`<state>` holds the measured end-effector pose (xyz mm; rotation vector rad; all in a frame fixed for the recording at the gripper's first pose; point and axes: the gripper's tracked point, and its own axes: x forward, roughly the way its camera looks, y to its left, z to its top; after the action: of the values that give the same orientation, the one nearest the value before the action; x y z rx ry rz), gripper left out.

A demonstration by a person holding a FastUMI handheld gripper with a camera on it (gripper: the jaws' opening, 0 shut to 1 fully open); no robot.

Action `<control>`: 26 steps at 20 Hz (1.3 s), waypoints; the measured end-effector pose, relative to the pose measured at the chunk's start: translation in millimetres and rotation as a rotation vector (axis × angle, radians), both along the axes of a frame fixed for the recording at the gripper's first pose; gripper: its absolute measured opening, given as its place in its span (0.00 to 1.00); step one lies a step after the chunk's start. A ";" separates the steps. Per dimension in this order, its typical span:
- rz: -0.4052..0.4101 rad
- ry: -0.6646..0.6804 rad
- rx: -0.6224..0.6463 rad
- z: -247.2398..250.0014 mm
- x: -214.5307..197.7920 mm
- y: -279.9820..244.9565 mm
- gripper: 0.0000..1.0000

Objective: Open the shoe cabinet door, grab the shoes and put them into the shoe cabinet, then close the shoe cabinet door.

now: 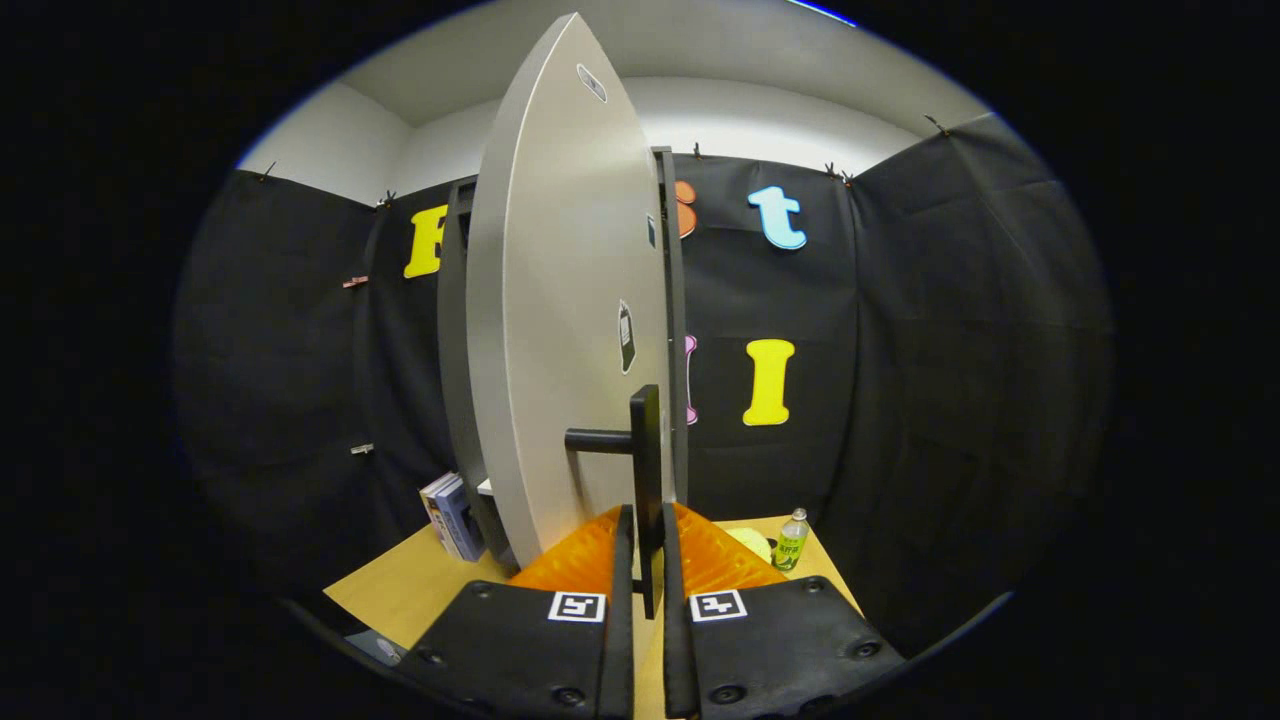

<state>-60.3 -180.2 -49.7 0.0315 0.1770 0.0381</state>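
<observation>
At lower left of the frame a couple of books (452, 515) lean on the light wooden table (400, 590), their far ends hidden behind the swung-open shoe cabinet door (560, 330). The door is a smooth, pale grey panel seen nearly edge-on and bowed by the lens, and it hides most of the dark cabinet frame (452, 330) behind it; small stickers on the panel are too small to make out. In the lower middle, the door's dark bar handle (645, 470) stands upright between the two fingers of the claw (648, 545), which sits narrow and pinched on the bar; the ribbed pads touch it on both sides. At lower right stands a clear bottle (791, 541) beside a yellowish round thing partly hidden by the right finger.
</observation>
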 end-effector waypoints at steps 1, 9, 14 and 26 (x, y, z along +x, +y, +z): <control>-0.011 0.000 0.007 0.5 -0.3 -7.4 0.14; -0.058 -0.037 0.015 10.8 -16.3 -50.3 0.12; -0.045 -0.073 -0.034 22.3 -45.0 -40.5 0.12; 0.207 0.190 0.068 -90.0 -47.6 92.5 0.12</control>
<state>-107.9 -87.7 -139.7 0.0845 0.3686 0.2481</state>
